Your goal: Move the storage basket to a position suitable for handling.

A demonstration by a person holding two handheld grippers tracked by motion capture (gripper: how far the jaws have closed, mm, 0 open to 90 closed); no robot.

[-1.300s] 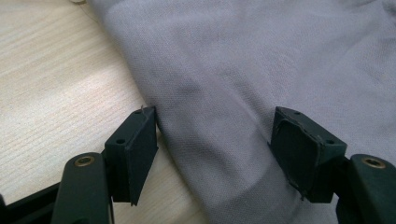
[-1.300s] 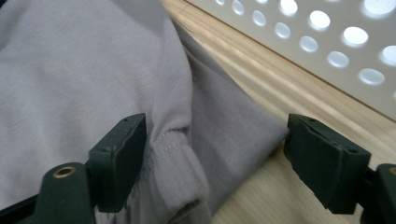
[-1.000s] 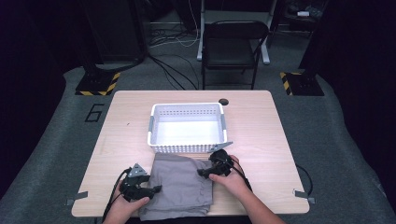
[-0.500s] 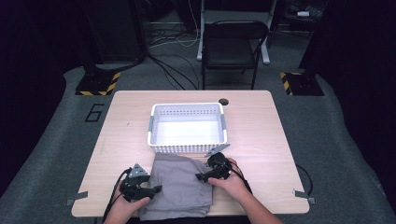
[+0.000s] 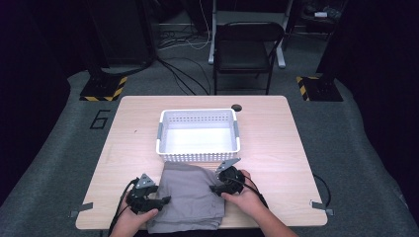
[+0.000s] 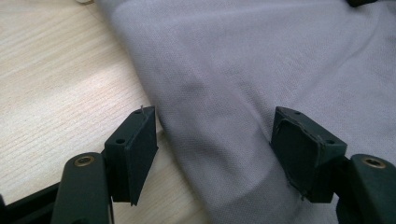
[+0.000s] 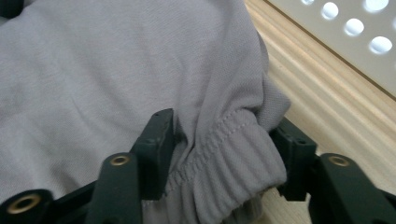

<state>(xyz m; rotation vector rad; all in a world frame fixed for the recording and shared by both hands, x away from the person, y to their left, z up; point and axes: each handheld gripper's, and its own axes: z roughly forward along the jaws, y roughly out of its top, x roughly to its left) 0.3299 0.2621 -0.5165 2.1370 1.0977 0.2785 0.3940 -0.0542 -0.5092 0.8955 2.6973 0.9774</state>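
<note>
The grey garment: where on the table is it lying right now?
In the high view the grey garment lies at the table's near edge, just in front of the white basket, between the left gripper and the right gripper.

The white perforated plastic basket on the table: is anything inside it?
No, the white perforated plastic basket shows a bare bottom; the folded grey cloth lies on the table before it.

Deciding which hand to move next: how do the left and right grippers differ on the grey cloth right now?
The left gripper stands open astride the grey cloth's edge, pads clear; the right gripper has just been closing and pinches the elastic hem. The left sits at the near-left edge, the right nearer the white basket.
</note>
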